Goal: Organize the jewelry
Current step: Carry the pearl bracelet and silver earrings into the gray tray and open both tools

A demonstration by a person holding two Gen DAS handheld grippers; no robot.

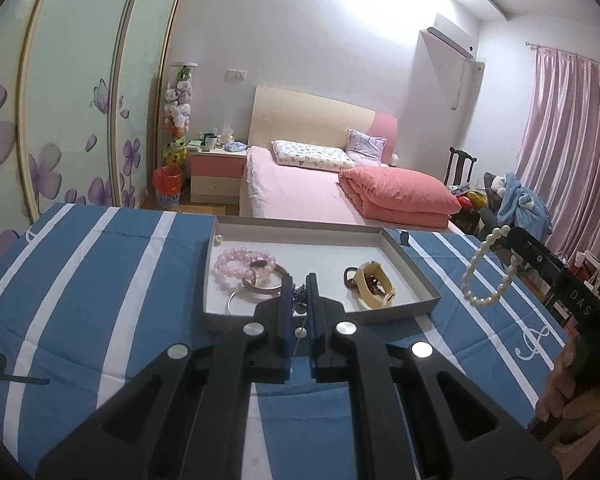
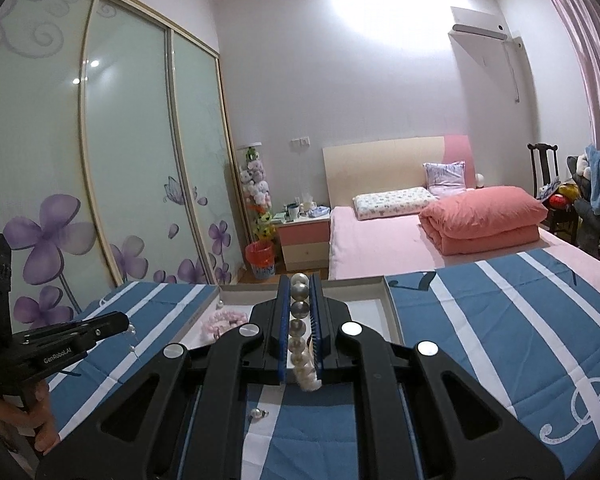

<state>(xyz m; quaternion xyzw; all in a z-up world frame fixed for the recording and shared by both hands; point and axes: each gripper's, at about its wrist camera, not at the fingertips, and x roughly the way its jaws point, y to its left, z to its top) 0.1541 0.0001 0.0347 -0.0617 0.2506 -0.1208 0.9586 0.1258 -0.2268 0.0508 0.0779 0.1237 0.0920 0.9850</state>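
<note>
Pearl bracelet (image 1: 487, 270) dangles clear of the striped cloth (image 1: 100, 280), pinched in the right hand-held gripper (image 2: 300, 280), jaws clamped on its beads. The shallow box (image 1: 416, 280), already holding other pieces, lies just ahead and left of it. The left hand-held gripper (image 1: 299, 280), closed, pinches a small pearl earring (image 1: 299, 332) over the box's near edge. Looks like the carrying step; next, swing over the box and release.

A blue cloth (image 1: 100, 280) with white stripes lies under the grey-white tray (image 1: 416, 276). In the tray sit pink beads (image 1: 236, 266) and a cream watch (image 1: 374, 288); right of it hang white pearls (image 1: 484, 276).
</note>
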